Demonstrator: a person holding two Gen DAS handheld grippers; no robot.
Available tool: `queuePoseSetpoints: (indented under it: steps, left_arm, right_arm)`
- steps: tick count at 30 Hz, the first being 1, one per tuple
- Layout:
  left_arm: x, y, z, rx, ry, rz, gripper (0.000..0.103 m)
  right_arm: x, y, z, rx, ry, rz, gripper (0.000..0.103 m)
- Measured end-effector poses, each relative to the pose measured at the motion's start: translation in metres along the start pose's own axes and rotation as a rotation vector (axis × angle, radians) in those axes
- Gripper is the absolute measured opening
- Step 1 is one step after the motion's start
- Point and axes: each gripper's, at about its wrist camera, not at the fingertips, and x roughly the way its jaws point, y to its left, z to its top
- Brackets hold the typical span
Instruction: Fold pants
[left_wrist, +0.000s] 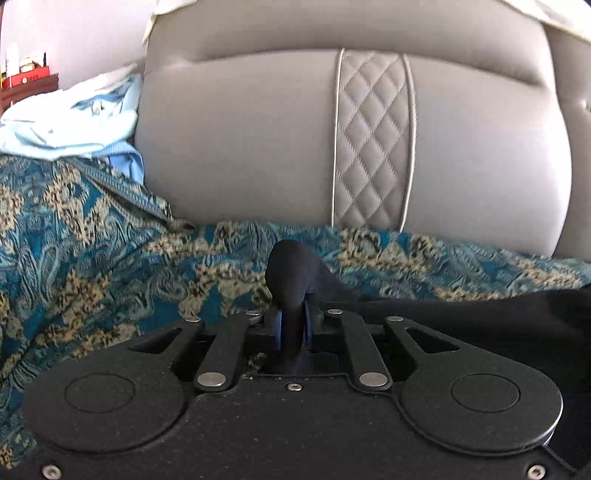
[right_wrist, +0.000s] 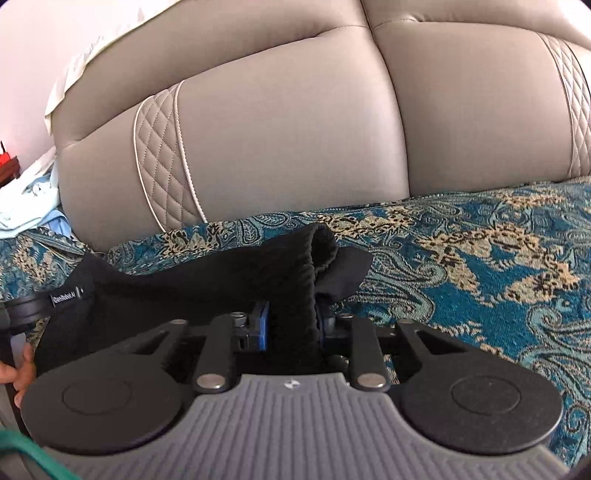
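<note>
The pants (right_wrist: 207, 291) are made of matt black cloth, ribbed at the bunched band. The sofa cover (right_wrist: 461, 266) is seen as a woven brocade in teal and gold, coarse in texture. The sofa back (left_wrist: 240, 140) is upholstered in smooth grey leather-like material with a slight sheen, and a quilted, stitched strip (left_wrist: 373, 140) is set into it. Matt black plastic with bright metal rivets is shown on the left gripper (left_wrist: 291, 332); a ribbed grey plate is borne by the right gripper (right_wrist: 291, 328).

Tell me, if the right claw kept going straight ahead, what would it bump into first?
Probably the grey leather sofa backrest, after crossing the teal patterned cover. The right claw already grips the black pants; depth is unclear.
</note>
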Motion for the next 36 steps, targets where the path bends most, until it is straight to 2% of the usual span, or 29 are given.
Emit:
queuePoseSetpoints:
  steps: [4, 14, 17, 18, 21, 23, 25, 29, 32, 34, 36]
  left_arm:
    - [0.006, 0.0, 0.0, -0.006, 0.028, -0.002, 0.017]
    - [0.01, 0.001, -0.003, -0.007, 0.051, 0.001, 0.02]
    - [0.01, 0.001, -0.003, -0.003, 0.053, 0.005, 0.02]
    - [0.01, 0.001, -0.003, 0.0, 0.053, 0.007, 0.02]
    - [0.011, 0.0, -0.003, 0.002, 0.054, 0.011, 0.022]
    - [0.011, 0.002, -0.002, -0.011, 0.058, 0.014, 0.026]
    - [0.012, 0.007, -0.002, -0.034, 0.064, 0.015, 0.035]
    - [0.01, 0.017, -0.001, -0.058, 0.077, 0.017, 0.045]
    - [0.005, 0.015, -0.002, -0.007, 0.076, 0.045, 0.058]
    - [0.003, 0.012, -0.003, 0.041, 0.074, 0.084, 0.074]
    - [0.0, 0.01, -0.007, 0.082, 0.072, 0.105, 0.078]
  right_arm:
    - [-0.001, 0.0, -0.004, -0.036, -0.013, -0.014, 0.032]
    - [0.005, 0.0, -0.012, -0.027, -0.031, -0.048, 0.046]
    - [0.006, -0.001, -0.013, -0.018, -0.035, -0.051, 0.055]
    - [0.007, -0.002, -0.014, -0.012, -0.037, -0.053, 0.062]
    - [0.007, -0.002, -0.014, -0.012, -0.04, -0.057, 0.065]
    - [0.007, 0.001, -0.014, -0.026, -0.041, -0.068, 0.072]
    - [0.007, 0.003, -0.014, -0.041, -0.037, -0.078, 0.081]
    - [0.007, 0.008, -0.015, -0.073, -0.032, -0.088, 0.087]
    - [0.006, 0.013, -0.016, -0.1, -0.035, -0.098, 0.091]
    - [0.005, 0.015, -0.017, -0.113, -0.037, -0.106, 0.097]
    - [0.004, 0.015, -0.018, -0.118, -0.036, -0.116, 0.101]
